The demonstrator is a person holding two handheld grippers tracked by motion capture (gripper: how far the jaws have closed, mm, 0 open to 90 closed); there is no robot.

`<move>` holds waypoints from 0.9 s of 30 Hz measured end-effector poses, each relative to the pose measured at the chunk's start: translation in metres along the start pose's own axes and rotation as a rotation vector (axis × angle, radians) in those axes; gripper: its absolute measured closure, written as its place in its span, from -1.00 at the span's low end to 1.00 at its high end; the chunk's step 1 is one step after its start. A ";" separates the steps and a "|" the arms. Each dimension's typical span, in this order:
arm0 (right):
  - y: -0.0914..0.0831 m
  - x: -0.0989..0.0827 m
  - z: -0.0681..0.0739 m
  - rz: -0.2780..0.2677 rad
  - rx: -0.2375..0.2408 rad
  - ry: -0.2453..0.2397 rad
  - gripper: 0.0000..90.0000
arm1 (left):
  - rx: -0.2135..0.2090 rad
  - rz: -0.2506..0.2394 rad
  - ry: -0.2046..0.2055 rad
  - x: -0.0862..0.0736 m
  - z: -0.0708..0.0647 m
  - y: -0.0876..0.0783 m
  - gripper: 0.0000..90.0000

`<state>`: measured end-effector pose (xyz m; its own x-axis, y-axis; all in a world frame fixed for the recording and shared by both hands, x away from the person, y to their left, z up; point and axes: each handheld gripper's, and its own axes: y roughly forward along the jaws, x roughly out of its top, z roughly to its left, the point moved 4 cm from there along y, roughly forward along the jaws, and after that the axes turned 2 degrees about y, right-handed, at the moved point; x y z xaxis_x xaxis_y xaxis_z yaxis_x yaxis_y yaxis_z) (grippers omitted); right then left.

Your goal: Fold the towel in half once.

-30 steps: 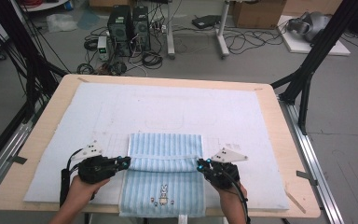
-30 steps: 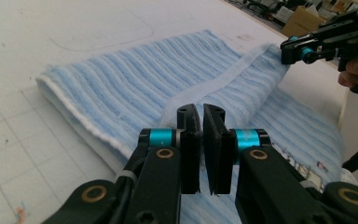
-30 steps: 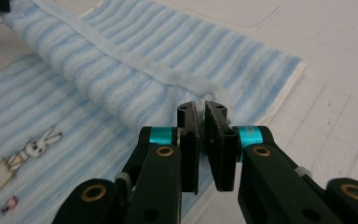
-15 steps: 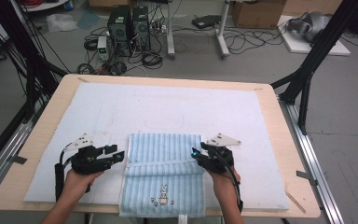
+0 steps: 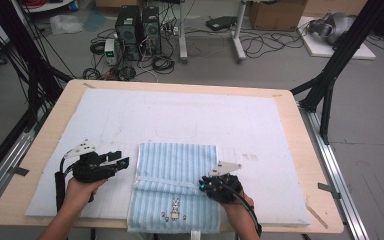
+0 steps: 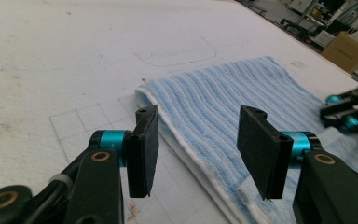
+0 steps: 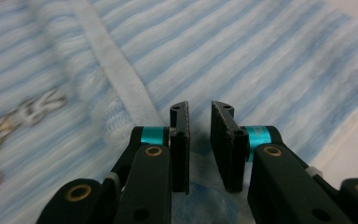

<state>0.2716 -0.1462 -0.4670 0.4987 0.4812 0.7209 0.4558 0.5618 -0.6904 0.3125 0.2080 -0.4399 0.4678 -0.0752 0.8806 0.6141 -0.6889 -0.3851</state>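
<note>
From the high view, a blue striped towel [image 5: 176,187] lies folded on the white mat [image 5: 180,125] that covers the wooden tabletop [image 5: 310,150], near the front edge and between the two hands; its lower layer, with a small rabbit print, reaches the mat's front edge. The left tool [image 5: 122,161] sits just beside the towel's left edge, apart from the cloth, its jaws pointing toward it. The right tool [image 5: 202,185] rests over the towel's right side, close to the white band that crosses the fold. In the left gripper view, the left tool [image 6: 196,140] stands clearly open with nothing between its pads, which hover above the mat and the towel's [image 6: 242,98] thick white-hemmed folded edge; the other tool shows farther off at the towel's far side. In the right gripper view, the right tool [image 7: 199,140] points down at the blurred striped cloth [image 7: 270,51]; its jaws have just been closing and now stand with only a narrow gap, with no fold of towel visibly pinched between the pads, the cloth lying just beneath their tips beside the white band [image 7: 116,79].
</note>
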 end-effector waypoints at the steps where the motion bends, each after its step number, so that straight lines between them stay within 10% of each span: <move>1: -0.003 -0.003 0.004 0.003 0.021 -0.007 0.72 | -0.002 0.000 -0.004 0.000 0.001 0.000 0.08; 8: -0.029 -0.008 0.015 -0.041 0.060 -0.019 0.60 | -0.008 0.004 -0.005 0.000 0.007 0.007 0.05; 17: -0.026 0.014 -0.028 -0.156 -0.119 0.118 0.10 | -0.003 0.021 -0.023 0.005 0.018 0.020 -0.04; 27: -0.014 0.019 -0.073 -0.195 -0.176 0.259 -0.24 | 0.014 0.034 -0.020 0.017 0.027 0.044 -0.08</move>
<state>0.3283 -0.1938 -0.4477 0.5494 0.1778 0.8164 0.6696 0.4908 -0.5575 0.3648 0.1954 -0.4496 0.5008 -0.0838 0.8615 0.6064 -0.6763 -0.4183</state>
